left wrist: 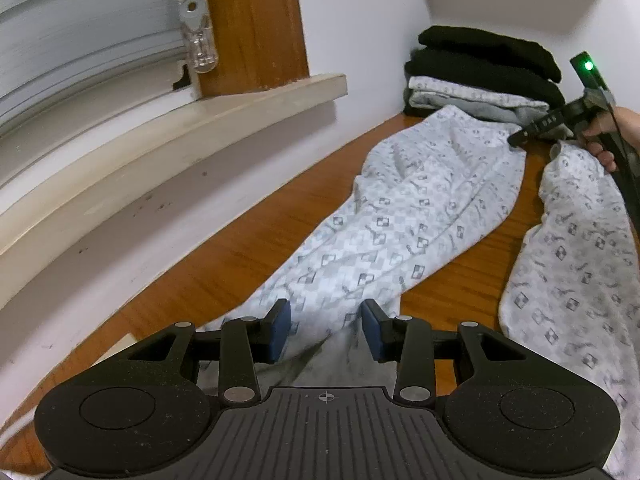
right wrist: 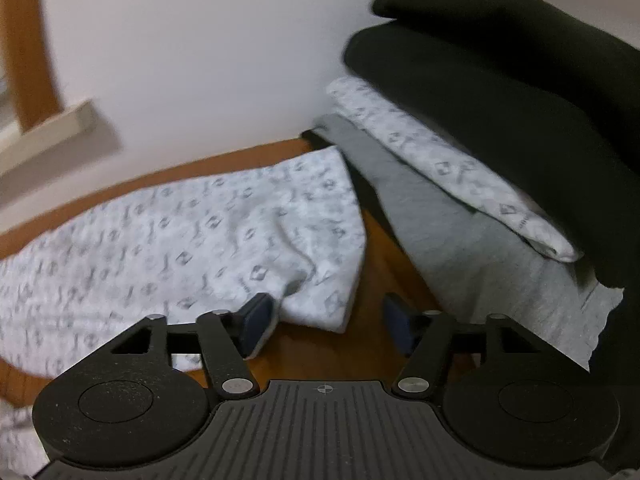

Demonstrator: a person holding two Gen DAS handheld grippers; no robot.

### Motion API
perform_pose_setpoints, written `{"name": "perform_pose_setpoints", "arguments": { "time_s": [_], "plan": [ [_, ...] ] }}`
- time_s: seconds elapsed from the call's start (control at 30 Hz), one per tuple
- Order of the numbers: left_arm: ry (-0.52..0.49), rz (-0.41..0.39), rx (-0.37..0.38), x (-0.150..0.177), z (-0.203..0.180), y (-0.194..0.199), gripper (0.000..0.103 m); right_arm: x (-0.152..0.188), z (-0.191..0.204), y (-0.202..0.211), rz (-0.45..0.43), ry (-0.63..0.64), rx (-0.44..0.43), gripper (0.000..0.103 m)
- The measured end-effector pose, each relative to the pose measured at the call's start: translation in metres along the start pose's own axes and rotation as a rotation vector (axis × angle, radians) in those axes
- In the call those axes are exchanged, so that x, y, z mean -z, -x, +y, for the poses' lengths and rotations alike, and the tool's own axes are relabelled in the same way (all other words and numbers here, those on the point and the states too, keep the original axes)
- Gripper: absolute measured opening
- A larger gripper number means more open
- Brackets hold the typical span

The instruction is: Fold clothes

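Left wrist view: patterned trousers (left wrist: 420, 216) lie spread on the bench (left wrist: 248, 248), both legs running toward the folded stack (left wrist: 480, 76), a bare strip between them. Left tongs (left wrist: 326, 330) spread over the end far from the stack, pinching nothing. Right tongs (right wrist: 328, 328) spread at the leg end just beside the stack, one pad (right wrist: 256, 324) at the fabric edge. Risk: stack crowds the right tongs; a lift could snag its grey layer (right wrist: 460, 248). Window sill (left wrist: 180, 120) overhangs opposite side.
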State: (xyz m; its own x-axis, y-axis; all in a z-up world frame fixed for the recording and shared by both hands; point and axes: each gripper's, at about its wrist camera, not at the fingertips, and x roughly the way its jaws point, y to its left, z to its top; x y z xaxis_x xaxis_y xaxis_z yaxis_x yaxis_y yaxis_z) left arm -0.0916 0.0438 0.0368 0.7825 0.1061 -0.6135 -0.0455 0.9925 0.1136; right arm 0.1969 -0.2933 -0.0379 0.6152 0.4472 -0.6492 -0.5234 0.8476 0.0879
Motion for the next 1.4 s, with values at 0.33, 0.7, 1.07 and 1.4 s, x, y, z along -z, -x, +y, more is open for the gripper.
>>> {"name": "perform_pose_setpoints", "arguments": {
  "time_s": [0.33,0.7,1.07,1.4],
  "plan": [
    [0.041,-0.044,0.056,-0.014,0.005,0.005,0.0,-0.002,-0.012,0.043,-0.074,-0.026,-0.107,0.008],
    [0.064,-0.204,0.02,-0.044,0.005,0.059,0.0,-0.037,-0.024,0.152,-0.253,-0.013,-0.084,0.005],
    [0.138,-0.264,-0.133,-0.092,0.046,0.058,0.001,-0.128,-0.005,0.147,-0.38,-0.04,-0.044,0.006],
    [0.181,-0.115,-0.188,-0.062,0.045,-0.019,0.015,-0.118,0.019,0.02,-0.279,-0.041,-0.038,0.039]
  ]
}}
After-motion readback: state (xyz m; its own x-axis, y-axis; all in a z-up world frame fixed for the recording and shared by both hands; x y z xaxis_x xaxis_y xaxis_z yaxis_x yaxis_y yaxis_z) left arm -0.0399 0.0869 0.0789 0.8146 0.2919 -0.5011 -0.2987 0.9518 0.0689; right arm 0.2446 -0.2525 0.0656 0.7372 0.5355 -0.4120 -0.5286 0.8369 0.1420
